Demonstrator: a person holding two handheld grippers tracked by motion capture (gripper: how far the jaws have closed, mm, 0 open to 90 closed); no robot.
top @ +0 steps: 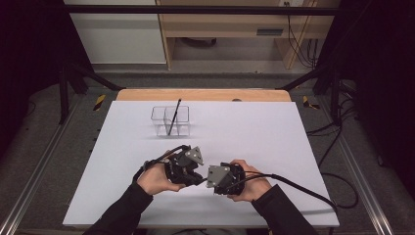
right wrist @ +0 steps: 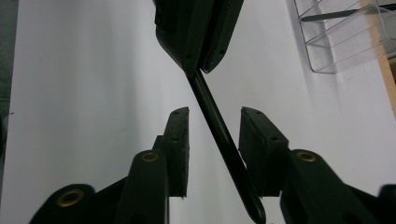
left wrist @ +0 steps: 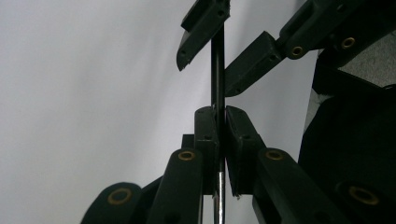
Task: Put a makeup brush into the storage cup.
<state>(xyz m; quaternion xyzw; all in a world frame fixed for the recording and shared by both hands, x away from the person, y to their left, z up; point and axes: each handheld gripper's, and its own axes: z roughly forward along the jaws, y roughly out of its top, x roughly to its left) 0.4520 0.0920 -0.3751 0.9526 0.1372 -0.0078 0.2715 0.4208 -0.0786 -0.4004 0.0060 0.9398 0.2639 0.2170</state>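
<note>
While L gripper (left wrist: 218,122) clamps pen (left wrist: 217,70), R gripper (right wrist: 214,122) prob. untouching.

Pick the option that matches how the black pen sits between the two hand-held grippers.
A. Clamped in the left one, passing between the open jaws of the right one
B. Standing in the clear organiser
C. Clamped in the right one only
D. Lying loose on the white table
A: the left hand-held gripper has its jaws pressed on the black pen, while the right hand-held gripper has jaws standing apart on either side of it.
</note>
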